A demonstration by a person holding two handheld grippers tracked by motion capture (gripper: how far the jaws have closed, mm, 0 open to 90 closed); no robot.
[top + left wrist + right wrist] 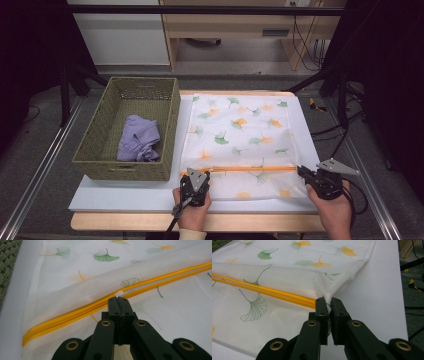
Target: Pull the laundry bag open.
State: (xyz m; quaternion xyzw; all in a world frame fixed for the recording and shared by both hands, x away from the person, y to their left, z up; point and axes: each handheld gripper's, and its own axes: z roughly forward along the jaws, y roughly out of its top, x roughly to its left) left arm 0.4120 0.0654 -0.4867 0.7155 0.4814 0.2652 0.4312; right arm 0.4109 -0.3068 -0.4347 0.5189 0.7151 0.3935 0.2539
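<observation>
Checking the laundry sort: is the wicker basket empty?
No. In the high view a crumpled purple cloth lies inside the green wicker basket, left of the leaf-print mesh bag.

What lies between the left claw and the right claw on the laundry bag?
In the high view, the yellow zipper runs across the laundry bag from the left claw to the right claw.

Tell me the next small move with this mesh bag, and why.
Probably slide the left gripper, shut on the zipper pull, further along the yellow zipper. The right gripper already pinches the bag at its corner, holding the zipper line taut.
</observation>
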